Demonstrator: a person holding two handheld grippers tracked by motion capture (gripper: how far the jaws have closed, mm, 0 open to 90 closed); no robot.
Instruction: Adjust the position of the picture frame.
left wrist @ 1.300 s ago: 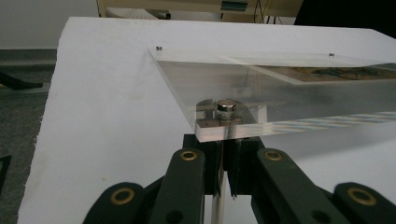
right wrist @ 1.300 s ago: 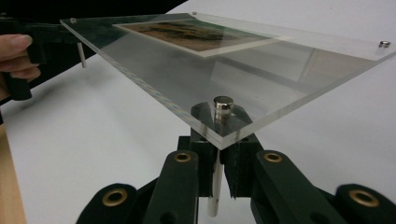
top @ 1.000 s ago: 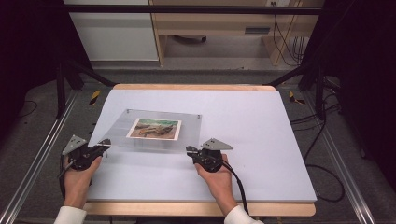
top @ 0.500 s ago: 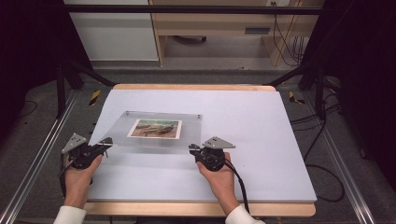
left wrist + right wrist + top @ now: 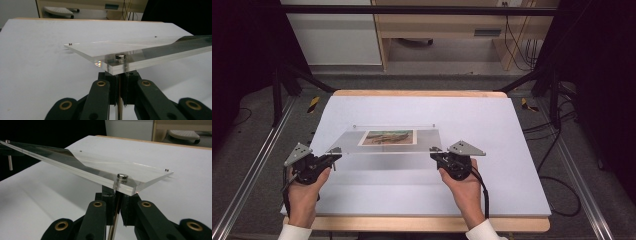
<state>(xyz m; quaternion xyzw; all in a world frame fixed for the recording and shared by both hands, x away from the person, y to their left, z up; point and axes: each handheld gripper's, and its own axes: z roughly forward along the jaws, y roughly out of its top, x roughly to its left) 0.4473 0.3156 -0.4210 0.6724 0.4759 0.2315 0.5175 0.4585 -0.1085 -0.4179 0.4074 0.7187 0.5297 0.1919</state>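
Centrally, a clear acrylic plate (image 5: 387,139) is held above the white counter (image 5: 492,125), its near edge lifted clear of the surface. Left gripper (image 5: 333,156): jaws closed on a thin metal post under the plate's near left corner, seen in the left gripper view just below a small round metal stud (image 5: 120,56) set in that corner. Right gripper (image 5: 433,155): jaws likewise closed on the post under the plate's near right corner, below a matching stud (image 5: 122,176). A printed picture (image 5: 388,137) lies beneath the plate, near its middle; whether it rests on the counter or clings to the plate cannot be told. Each gripper sits just outside its corner of the plate.
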